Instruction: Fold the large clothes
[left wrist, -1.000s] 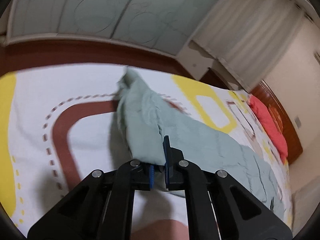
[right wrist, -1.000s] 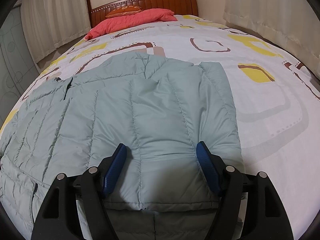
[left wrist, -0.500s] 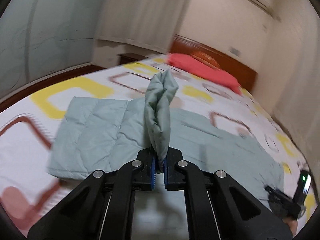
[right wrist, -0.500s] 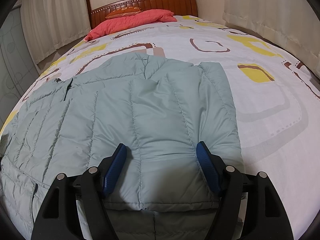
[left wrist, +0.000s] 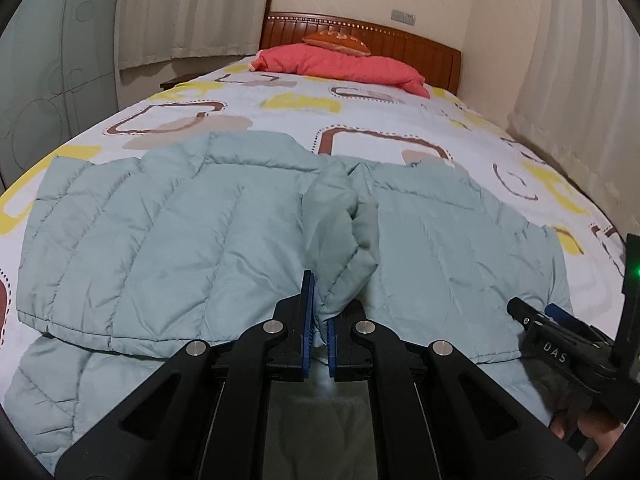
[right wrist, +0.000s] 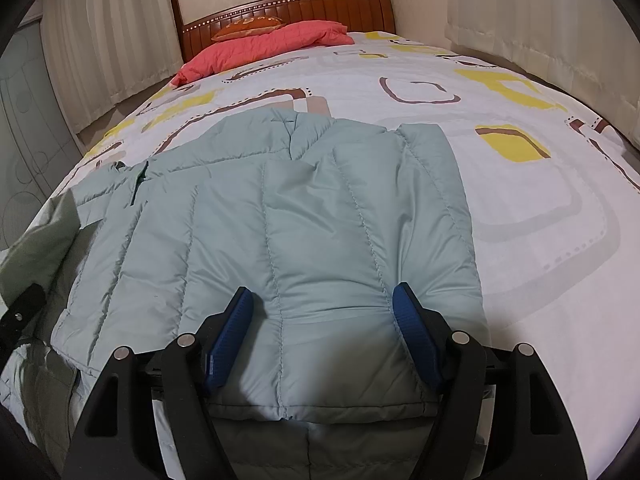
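Observation:
A pale green quilted puffer jacket (left wrist: 168, 236) lies spread on the bed, with parts folded over its body. My left gripper (left wrist: 318, 320) is shut on a bunched fold of the jacket's sleeve (left wrist: 344, 240), which rises ahead of the blue pads over the middle of the jacket. My right gripper (right wrist: 324, 320) is open and rests over the jacket (right wrist: 320, 220) near its lower hem, a blue pad on each side of a quilted panel. The right gripper also shows at the right edge of the left wrist view (left wrist: 560, 320).
The bed (right wrist: 520, 208) has a white sheet with brown and yellow squares. A red quilt (left wrist: 340, 64) and an orange cushion (left wrist: 336, 40) lie against the wooden headboard (right wrist: 320, 4). Curtains hang on both sides. A glass wardrobe door (left wrist: 52, 60) stands to the left.
My left gripper has swung from the side of the bed toward its head, carrying the sleeve fold across onto the jacket's middle. The right gripper has stayed open and still.

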Tool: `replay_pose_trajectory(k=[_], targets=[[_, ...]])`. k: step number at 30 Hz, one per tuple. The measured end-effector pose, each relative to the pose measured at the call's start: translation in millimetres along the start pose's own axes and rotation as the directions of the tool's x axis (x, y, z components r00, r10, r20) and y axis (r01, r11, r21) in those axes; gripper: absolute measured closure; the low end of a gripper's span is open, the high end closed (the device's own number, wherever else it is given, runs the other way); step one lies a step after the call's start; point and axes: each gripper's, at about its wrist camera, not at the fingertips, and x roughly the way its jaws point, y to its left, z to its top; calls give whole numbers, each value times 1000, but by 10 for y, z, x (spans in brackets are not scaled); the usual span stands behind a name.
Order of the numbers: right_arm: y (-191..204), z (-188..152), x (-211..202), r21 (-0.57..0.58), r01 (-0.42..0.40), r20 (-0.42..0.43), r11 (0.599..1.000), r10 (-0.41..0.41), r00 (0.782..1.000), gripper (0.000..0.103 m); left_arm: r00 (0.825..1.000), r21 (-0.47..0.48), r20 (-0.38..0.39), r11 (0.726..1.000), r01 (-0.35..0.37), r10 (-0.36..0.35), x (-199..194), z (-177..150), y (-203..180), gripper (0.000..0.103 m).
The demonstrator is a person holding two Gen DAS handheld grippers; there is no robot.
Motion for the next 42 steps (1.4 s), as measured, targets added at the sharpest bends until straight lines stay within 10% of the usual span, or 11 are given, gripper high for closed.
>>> replay_pose_trajectory(k=[8,13,19,29,38,42], targets=[[-1,3,1,-2,2,-2,1000,-2,1000,31,997,36,-77,999,5,-2,161,-34,-121,88],[1,7,2,-4,5,-5,1000,-5,1000,31,997,23,-62,998,58,-56,-82,-30,-111,44],[57,45,-59,-11,26,-15,1000,-26,1000,31,996,-53,-35,995,82,-84,-574,-30,325,36],[716,118,-497,-13,-135,11,991,135,991,31,986,-300,-2,941,-157,164,-888,17,1854,34],[1464,81,-273,-9,-250,-82,968,248,965,31,974,-344,-50,912,-223,219,-685,49,2305,34],[1641,23,-108,-10,-316,-162,949,310,937,85,977,-332,-57,919,-211,204,-632,46,2271,34]])
